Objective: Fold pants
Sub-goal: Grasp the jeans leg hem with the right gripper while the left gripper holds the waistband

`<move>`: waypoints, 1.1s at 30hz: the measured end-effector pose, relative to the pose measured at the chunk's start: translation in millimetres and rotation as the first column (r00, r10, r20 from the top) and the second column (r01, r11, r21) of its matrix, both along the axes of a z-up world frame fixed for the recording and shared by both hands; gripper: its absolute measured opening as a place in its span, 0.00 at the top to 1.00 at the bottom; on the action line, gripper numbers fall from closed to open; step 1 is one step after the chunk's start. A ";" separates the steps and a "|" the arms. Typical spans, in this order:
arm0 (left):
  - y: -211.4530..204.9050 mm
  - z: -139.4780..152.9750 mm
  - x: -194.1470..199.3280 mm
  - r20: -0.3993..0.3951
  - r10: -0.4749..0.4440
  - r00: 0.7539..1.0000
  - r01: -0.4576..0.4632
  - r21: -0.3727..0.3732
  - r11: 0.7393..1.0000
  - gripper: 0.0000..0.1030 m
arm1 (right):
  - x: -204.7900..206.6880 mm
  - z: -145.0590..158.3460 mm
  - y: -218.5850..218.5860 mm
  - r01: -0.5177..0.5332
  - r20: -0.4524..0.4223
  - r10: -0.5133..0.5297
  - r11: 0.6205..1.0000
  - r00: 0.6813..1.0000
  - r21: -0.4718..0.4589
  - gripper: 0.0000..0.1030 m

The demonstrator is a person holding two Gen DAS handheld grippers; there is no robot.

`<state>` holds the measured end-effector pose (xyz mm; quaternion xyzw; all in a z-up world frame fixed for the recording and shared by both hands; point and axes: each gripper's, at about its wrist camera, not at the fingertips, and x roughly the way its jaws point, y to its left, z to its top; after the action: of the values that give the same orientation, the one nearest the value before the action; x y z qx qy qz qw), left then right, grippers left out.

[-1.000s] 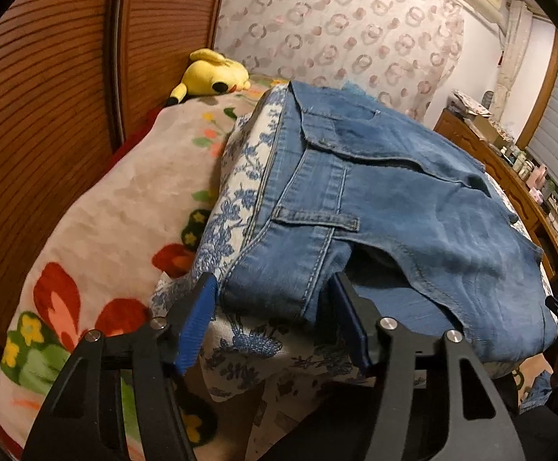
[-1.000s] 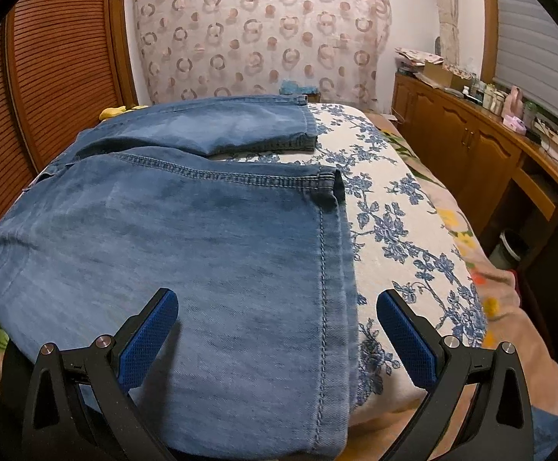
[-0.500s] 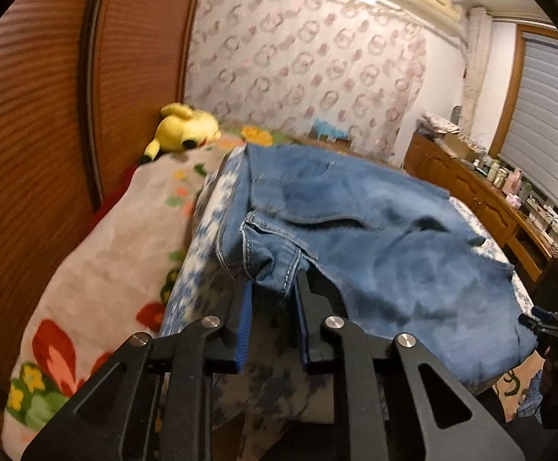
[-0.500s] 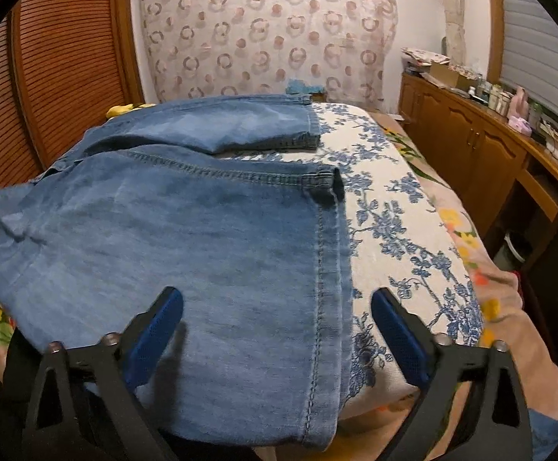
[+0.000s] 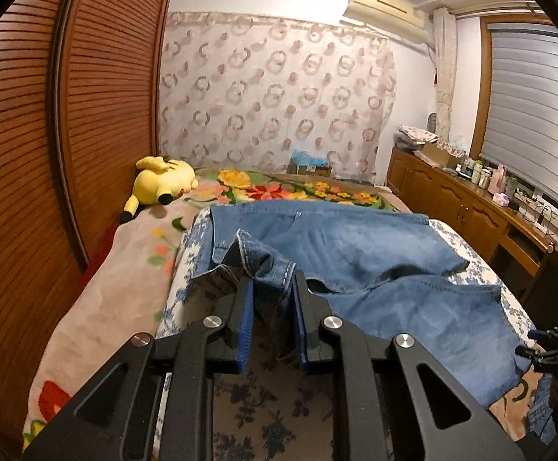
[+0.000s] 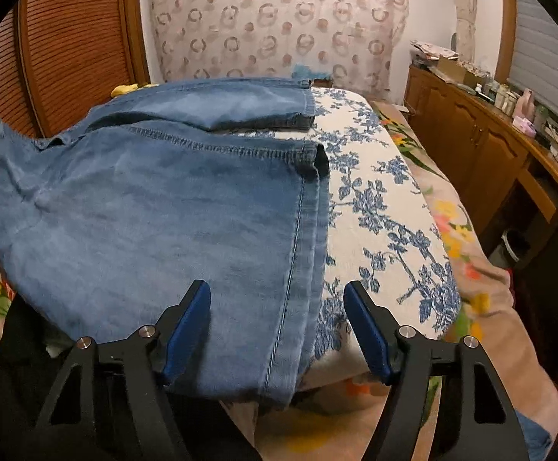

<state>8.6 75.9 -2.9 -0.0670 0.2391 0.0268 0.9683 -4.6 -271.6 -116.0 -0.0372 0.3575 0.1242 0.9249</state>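
Blue denim pants [image 5: 375, 265] lie spread on a bed over a blue-flowered white cloth [image 5: 186, 269]. My left gripper [image 5: 273, 288] is shut on the pants' waistband corner and holds it bunched and lifted off the bed. In the right wrist view the pants [image 6: 163, 211] lie with both legs side by side, hems toward the right. My right gripper [image 6: 277, 296] is open, its blue pads on either side of the near leg's hem edge [image 6: 298, 249], not closed on it.
A yellow plush toy [image 5: 161, 186] lies at the bed's far left by the wooden slatted wardrobe [image 5: 48, 134]. A flowered blanket [image 5: 125, 288] covers the bed. A wooden cabinet [image 6: 482, 142] with bottles runs along the right wall.
My left gripper closed on the waistband corner and lifted it up and back. My right gripper moved in over the near leg's hem, its jaws narrowing but still open.
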 end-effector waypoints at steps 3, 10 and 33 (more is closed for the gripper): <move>-0.9 4.0 6.1 0.018 -0.001 1.000 0.001 -0.005 1.000 0.81 | -1.0 0.7 0.1 -0.007 -0.009 0.006 1.000 1.000 -0.015 0.29; -5.4 11.6 17.9 0.053 -0.007 0.999 0.008 -0.016 1.000 0.81 | -5.6 -4.8 -0.2 -0.032 -0.047 0.031 0.999 0.998 -0.011 0.42; 5.2 50.0 38.4 0.145 0.014 0.989 -0.012 -0.016 1.000 0.81 | -3.7 82.4 -13.0 -0.097 0.210 0.072 0.989 0.975 0.112 0.93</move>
<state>47.0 81.1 47.1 -0.0777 0.1679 0.0264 0.9824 -8.3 -284.5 -33.7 -0.0085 0.2497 0.1807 0.9513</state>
